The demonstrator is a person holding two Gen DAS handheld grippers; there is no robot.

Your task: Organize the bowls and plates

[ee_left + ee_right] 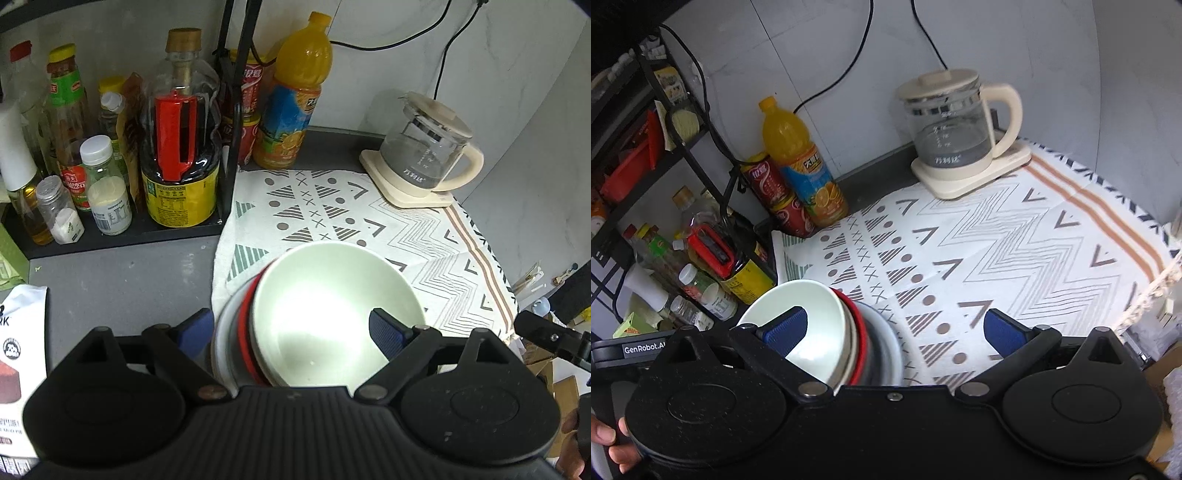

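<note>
1. Bowls (332,314) stand nested in one stack on the patterned cloth (424,236), at the cloth's left edge: we see a pale green-white bowl on top, a red-rimmed one under it and a white or grey one lowest.
2. We find the stack tilted in both views; whether this is a true lean or lens effect we cannot tell.
3. Left gripper (291,328) hangs over the stack with its jaws spread wide, one blue pad outside the stack's left side, the other over the top bowl's hollow; we see no pad pressing and nothing held.
4. Right gripper (897,328) likewise stands wide apart and holds nothing; its left pad lies over the top bowl, its right pad over bare cloth.
5. Beyond the stack, a glass kettle (955,129) sits at the cloth's far corner.
6. An orange drink bottle (801,162) stands behind the cloth's far left corner; a black rack of condiment bottles (110,166) stands left of the cloth.
</note>
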